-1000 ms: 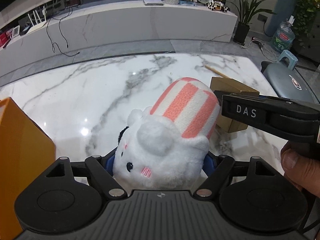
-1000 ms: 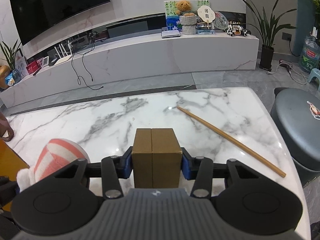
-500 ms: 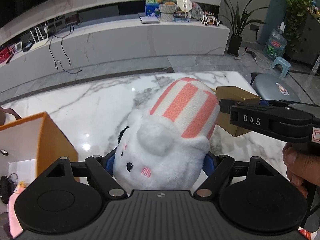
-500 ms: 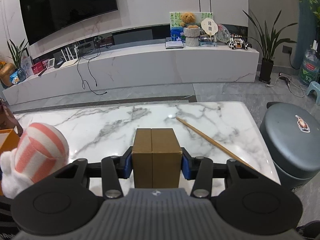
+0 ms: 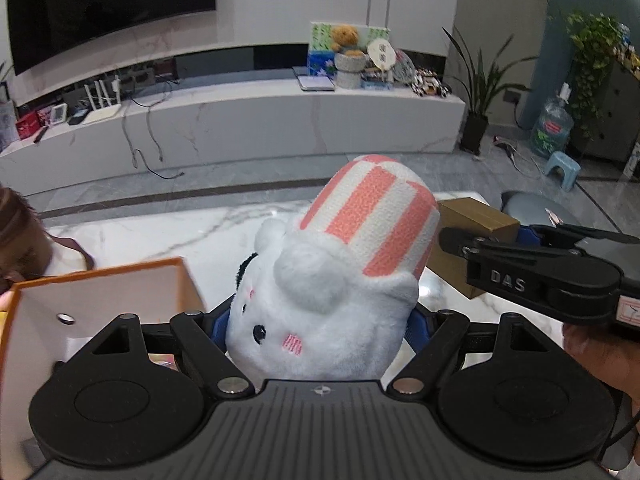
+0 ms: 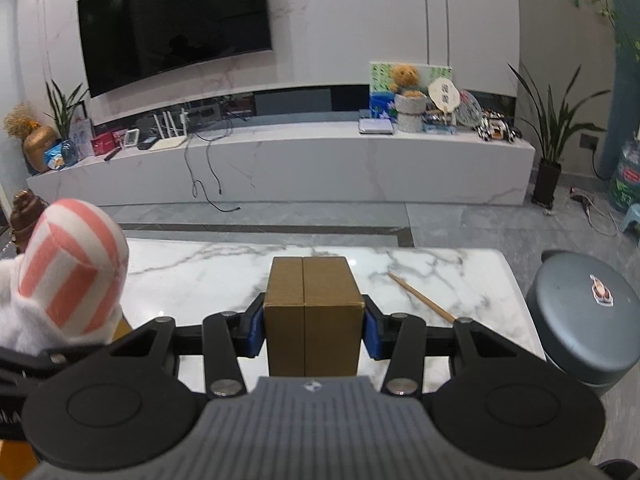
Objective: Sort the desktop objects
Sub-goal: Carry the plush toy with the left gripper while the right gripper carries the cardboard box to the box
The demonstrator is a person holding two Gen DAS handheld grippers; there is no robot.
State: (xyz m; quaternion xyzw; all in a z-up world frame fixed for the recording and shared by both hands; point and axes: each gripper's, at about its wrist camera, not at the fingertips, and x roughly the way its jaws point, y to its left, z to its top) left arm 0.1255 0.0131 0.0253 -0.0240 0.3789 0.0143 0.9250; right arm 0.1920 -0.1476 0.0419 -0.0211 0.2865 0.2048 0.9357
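The left hand-held gripper (image 5: 318,330) clenches a white plush animal with a pink-and-white striped knitted cap (image 5: 336,280), its blue-padded jaws pressed into the toy's fluffy sides, the toy's face turned toward the camera and its cap pointing away toward 12 o'clock. At 9 o'clock of the toy, just beside the gripper, stands an open orange cardboard box with a white inside (image 5: 96,300), small items lying in its bottom, too hidden to identify. At 3 o'clock the right hand-held gripper (image 6: 314,330) grasps a brown rectangular cardboard box (image 6: 314,312), blue pads flat against its two side faces, the carton held above the white marble table with grey veins (image 6: 208,268). In the left wrist view the same carton shows just behind the plush toy's cap, close to it; contact cannot be told. Farther out on the table, at 2 o'clock of the carton, lies a thin wooden stick (image 6: 420,298), slanted, its near end hidden behind the gripper. Beyond the table's right edge stands a round grey stool with a small sticker (image 6: 580,316). Farthest off, a long white marble media console (image 6: 280,168) runs below a wall-mounted black television (image 6: 176,20).
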